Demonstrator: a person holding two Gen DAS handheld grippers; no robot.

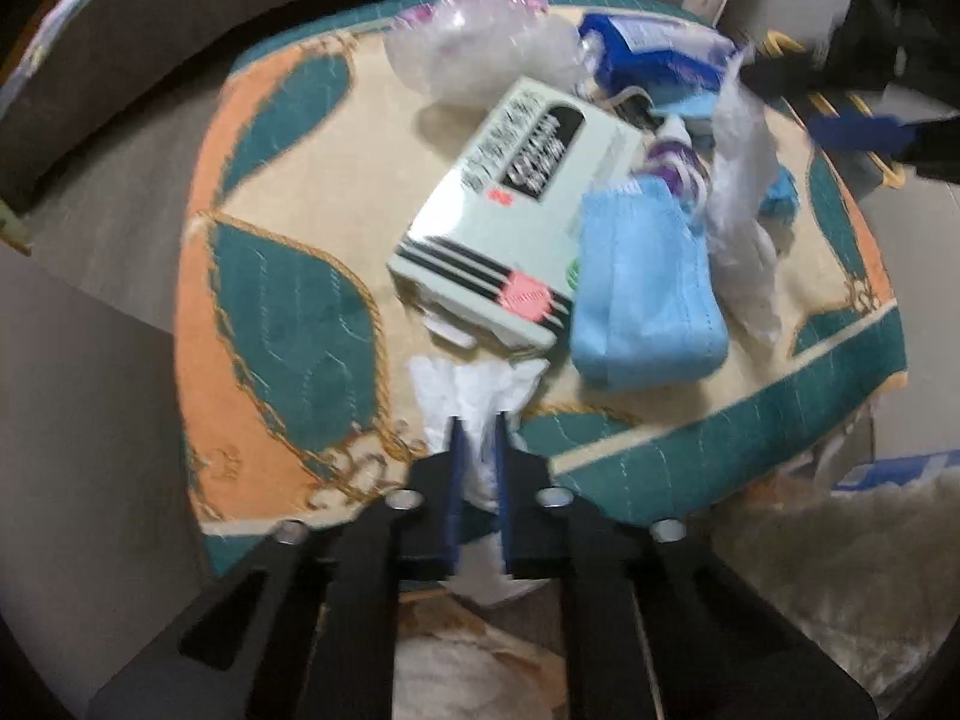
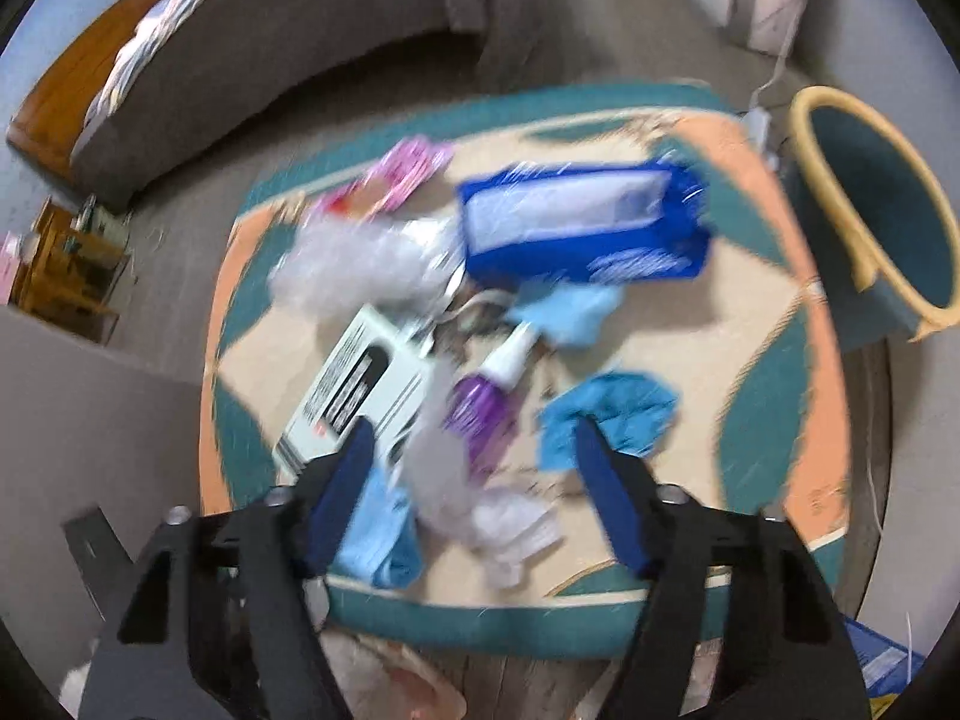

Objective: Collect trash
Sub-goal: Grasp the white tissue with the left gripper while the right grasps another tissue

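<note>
The white tissue [image 1: 474, 396] lay at the near edge of the patterned mat [image 1: 288, 324], pinched tight in the left gripper [image 1: 478, 450]. Beside it sat the pale green box [image 1: 510, 210] (blurred). The right gripper [image 2: 474, 468] hung half-open, empty, over clear plastic wrap [image 2: 444, 468]; bare mat lay left.

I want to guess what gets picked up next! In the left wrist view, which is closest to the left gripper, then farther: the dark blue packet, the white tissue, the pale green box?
1. White tissue, caught in the left gripper
2. Pale green box, middle of the mat
3. Dark blue packet, far edge, upper right
</note>
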